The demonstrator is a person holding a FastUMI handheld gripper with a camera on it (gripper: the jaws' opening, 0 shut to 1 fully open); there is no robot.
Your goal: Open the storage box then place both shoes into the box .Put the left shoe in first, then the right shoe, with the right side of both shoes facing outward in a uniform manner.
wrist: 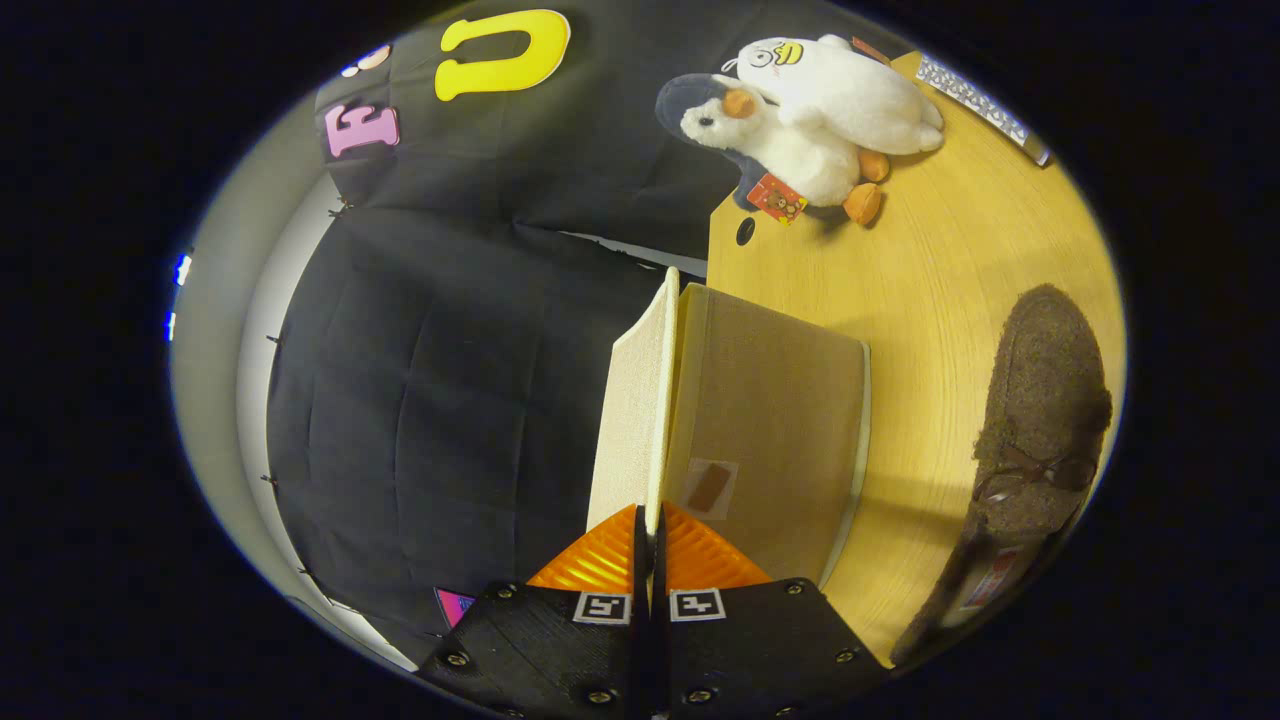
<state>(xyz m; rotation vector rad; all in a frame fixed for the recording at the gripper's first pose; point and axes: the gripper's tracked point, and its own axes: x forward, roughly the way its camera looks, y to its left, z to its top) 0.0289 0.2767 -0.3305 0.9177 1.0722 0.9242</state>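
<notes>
The light wooden counter [930, 270] carries a beige fabric storage box [770, 420], its cream lid [632, 420] swung up on edge. A brown fuzzy slipper [1045, 410] lies well beside the box. Two white plush toys [810, 120] sit beyond. The fingers [652, 545] are pressed together, pinching the lid's edge.

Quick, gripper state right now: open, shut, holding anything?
Gripper: shut on the storage box's lid, both fingers pinching its edge. The lid stands swung away from the box.
</notes>
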